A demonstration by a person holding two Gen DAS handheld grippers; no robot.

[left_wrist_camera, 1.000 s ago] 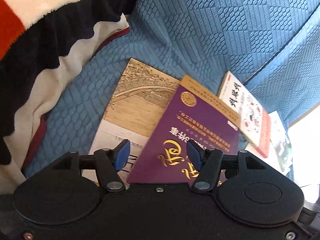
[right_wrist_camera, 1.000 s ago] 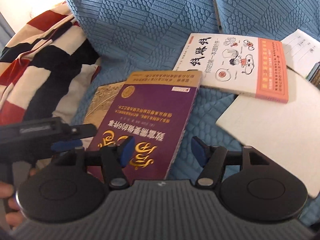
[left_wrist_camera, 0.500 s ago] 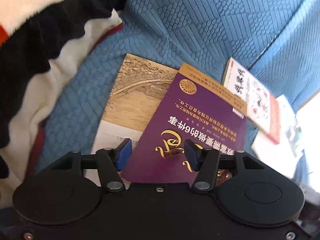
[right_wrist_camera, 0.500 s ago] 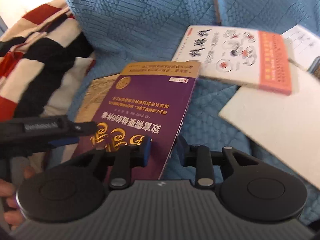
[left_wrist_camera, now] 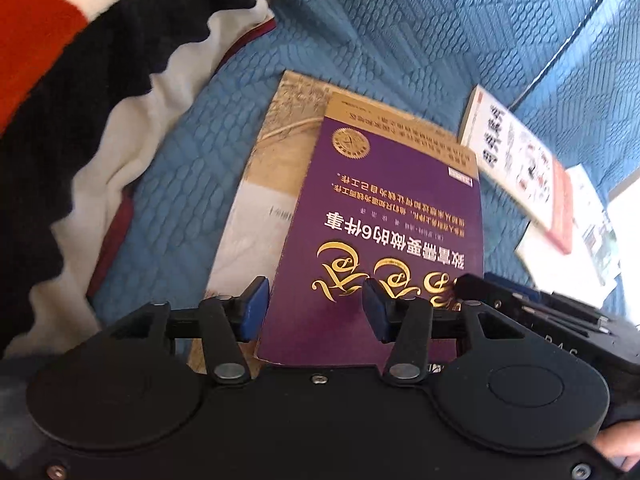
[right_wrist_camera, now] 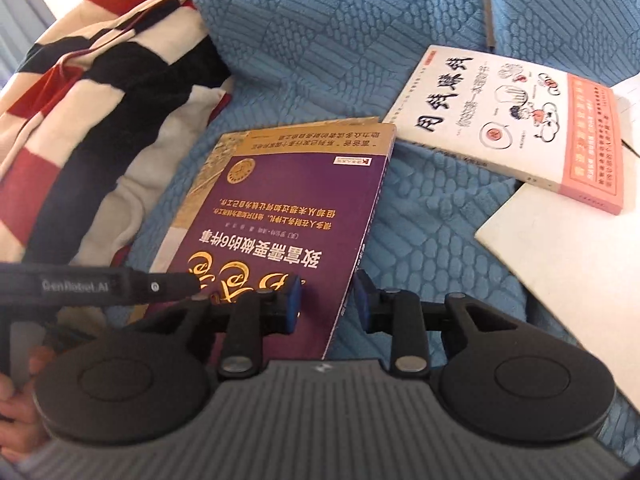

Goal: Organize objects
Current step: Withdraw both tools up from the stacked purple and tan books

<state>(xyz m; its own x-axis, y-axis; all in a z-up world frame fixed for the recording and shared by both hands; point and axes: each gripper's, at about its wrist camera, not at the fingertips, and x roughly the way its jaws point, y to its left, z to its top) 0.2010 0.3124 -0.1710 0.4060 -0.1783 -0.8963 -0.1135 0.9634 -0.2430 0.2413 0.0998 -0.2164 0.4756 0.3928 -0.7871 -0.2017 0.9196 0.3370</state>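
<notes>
A purple book (left_wrist_camera: 384, 216) with gold lettering lies on a tan book (left_wrist_camera: 280, 140) on the blue sofa; both show in the right wrist view, purple book (right_wrist_camera: 280, 216) on tan book (right_wrist_camera: 208, 168). My left gripper (left_wrist_camera: 316, 312) is open, its pads straddling the purple book's near left corner. My right gripper (right_wrist_camera: 328, 300) has its pads closed on the purple book's near right edge, and it shows in the left wrist view (left_wrist_camera: 532, 312). The left gripper's body (right_wrist_camera: 100, 286) shows at left in the right wrist view.
A white and orange book (right_wrist_camera: 512, 124) lies to the right on a white sheet (right_wrist_camera: 560, 272); it also shows in the left wrist view (left_wrist_camera: 520, 164). A red, black and cream striped blanket (right_wrist_camera: 92, 120) is heaped at left. The blue quilted sofa back (left_wrist_camera: 440, 28) rises behind.
My right gripper closed from wide open onto the purple book's right edge. The purple book has swung straighter over the tan book. My left gripper stayed open at the near left corner.
</notes>
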